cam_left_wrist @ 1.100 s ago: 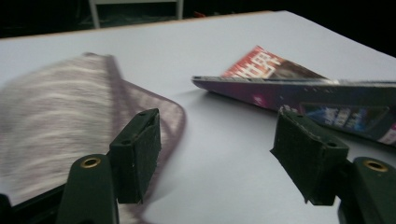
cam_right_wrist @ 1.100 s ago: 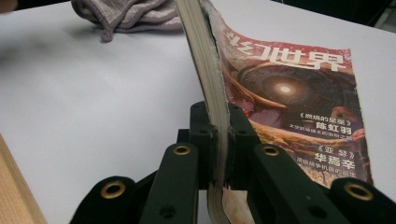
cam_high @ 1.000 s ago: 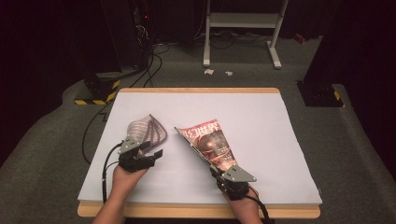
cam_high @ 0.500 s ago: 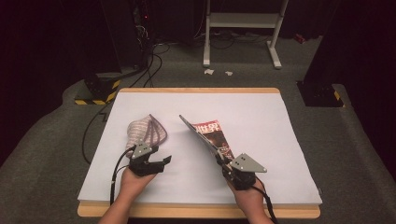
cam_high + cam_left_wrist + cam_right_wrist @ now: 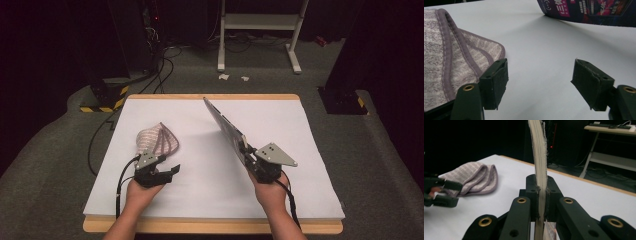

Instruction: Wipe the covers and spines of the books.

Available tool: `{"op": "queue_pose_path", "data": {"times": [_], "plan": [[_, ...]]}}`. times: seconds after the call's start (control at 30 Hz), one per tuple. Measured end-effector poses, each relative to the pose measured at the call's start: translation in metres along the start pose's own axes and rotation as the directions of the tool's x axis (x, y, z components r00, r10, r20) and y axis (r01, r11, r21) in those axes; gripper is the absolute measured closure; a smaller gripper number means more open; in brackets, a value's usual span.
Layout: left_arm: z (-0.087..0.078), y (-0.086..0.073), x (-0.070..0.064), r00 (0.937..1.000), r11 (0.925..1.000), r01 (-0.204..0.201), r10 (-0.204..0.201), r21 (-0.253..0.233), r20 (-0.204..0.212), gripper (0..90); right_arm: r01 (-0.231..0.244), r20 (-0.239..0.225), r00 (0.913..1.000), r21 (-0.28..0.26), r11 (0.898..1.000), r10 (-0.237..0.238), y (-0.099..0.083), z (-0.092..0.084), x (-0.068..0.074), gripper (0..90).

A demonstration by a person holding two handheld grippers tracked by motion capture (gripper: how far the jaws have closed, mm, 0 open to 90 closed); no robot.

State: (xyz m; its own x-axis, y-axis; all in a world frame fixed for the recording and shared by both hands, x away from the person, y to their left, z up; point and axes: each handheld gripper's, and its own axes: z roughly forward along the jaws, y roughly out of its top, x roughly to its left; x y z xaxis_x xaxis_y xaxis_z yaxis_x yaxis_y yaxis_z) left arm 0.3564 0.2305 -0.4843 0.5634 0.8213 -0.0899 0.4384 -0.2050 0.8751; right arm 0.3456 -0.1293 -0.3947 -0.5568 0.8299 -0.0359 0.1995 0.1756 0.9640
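We hold the magazine [image 5: 227,129] edge-up, right of the folded towel [image 5: 157,141], right gripper [image 5: 541,195] pinching it. Left gripper [image 5: 540,82] spread, empty, beside towel. Next, likely: carry it without slipping.

The folded cloth [image 5: 157,139] is lying just beyond the left gripper's [image 5: 167,172] fingers [image 5: 495,82]; the magazine [image 5: 226,127] is standing edge-up between the right gripper's [image 5: 248,152] fingers [image 5: 532,192].
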Motion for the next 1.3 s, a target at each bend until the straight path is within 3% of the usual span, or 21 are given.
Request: {"op": "queue_pose_path", "data": {"times": [0.23,0.43,0.53,0.63,0.7,0.8,0.97,1.1,1.2,1.3], "plan": [[-0.001,0.000,0.002,1.0000,1.0000,0.002,-0.002,-0.004,-0.001,29.1,-0.009,0.015,0.9998,-0.042,0.999,0.009,0.020,0.003,-0.003,85.2],[-0.001,0.000,0.002,1.0000,1.0000,0.003,-0.003,-0.006,0.001,29.1,0.000,-0.010,1.0000,-0.074,0.997,-0.001,0.031,0.010,0.013,85.2],[-0.001,0.000,0.004,1.0000,1.0000,0.003,-0.003,-0.005,0.002,29.1,0.005,-0.036,0.9993,-0.074,0.997,-0.008,0.033,0.019,0.030,85.1],[-0.002,0.000,0.004,1.0000,1.0000,0.002,-0.002,-0.007,0.004,29.1,0.002,-0.056,0.9984,-0.070,0.998,-0.006,0.032,0.024,0.037,85.1],[-0.004,0.000,0.003,1.0000,0.9998,-0.001,0.001,-0.020,0.007,29.1,-0.002,-0.083,0.9965,-0.058,0.998,-0.003,0.027,0.030,0.050,85.1],[-0.005,0.000,0.002,0.9999,0.9996,-0.003,0.003,-0.028,0.012,29.1,0.002,-0.089,0.9960,-0.056,0.998,-0.007,0.021,0.033,0.056,85.0],[-0.004,0.000,0.001,0.9998,0.9995,-0.006,0.007,-0.030,0.019,29.1,0.006,-0.051,0.9986,-0.061,0.998,-0.009,0.015,0.028,0.050,84.9],[-0.001,0.000,-0.003,0.9994,0.9996,-0.016,0.017,-0.024,0.031,29.1,-0.023,0.010,0.9997,-0.058,0.998,0.023,0.003,0.022,0.029,84.8],[0.000,0.000,-0.005,0.9991,0.9996,-0.020,0.021,-0.021,0.037,29.1,-0.024,0.037,0.9990,-0.048,0.999,0.026,-0.002,0.021,0.022,84.8],[0.002,-0.001,-0.007,0.9987,0.9995,-0.028,0.028,-0.016,0.042,29.1,-0.029,0.095,0.9951,-0.009,1.000,0.029,-0.015,0.019,0.008,84.8]]}}
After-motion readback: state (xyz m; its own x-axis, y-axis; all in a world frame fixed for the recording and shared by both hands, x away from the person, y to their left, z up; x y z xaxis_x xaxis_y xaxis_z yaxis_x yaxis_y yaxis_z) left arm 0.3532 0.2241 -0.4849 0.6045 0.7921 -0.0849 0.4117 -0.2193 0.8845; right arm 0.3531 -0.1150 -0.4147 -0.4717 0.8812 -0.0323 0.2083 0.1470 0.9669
